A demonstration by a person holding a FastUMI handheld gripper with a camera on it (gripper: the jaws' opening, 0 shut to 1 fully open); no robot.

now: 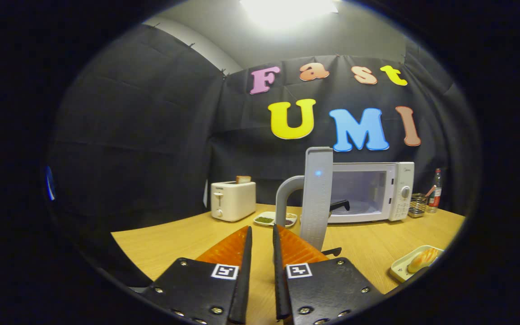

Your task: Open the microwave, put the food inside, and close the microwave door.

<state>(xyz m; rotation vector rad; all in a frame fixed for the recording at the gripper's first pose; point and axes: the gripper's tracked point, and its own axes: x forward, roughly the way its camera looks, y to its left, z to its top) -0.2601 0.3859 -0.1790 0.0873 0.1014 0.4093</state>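
Nearest my camera are the tongs (262, 234), their two fingers running forward almost parallel with only a narrow slot of bench showing between them; they look nearly closed, grasping nothing and touching nothing I can see. Their tips end just short of the microwave door's lower edge.

Sweeping from the left, I see a cream two-slot toaster (233, 200) standing on the light wooden bench (169, 246) with a slice of bread (243, 179) poking out of its top. Beside it to the right lies a small white divided dish (265, 219) with dark green and brownish contents that I can't identify; the door handle cuts off its right part.

Just ahead of the fingers stands the white microwave's grey door (317, 198), swung wide open and seen edge-on, with its curved handle on the left side. Behind it sits the white microwave (368, 192), its cavity open; a dark object at the cavity's mouth is half hidden by the door.

Right of the microwave are a small wire basket (417, 204) and a red-capped bottle (435, 190), both too small to read. Nearer, at the bench's right edge, the food (422, 259), a golden bun-like piece, lies on a pale rectangular tray (400, 270), well apart from the microwave.
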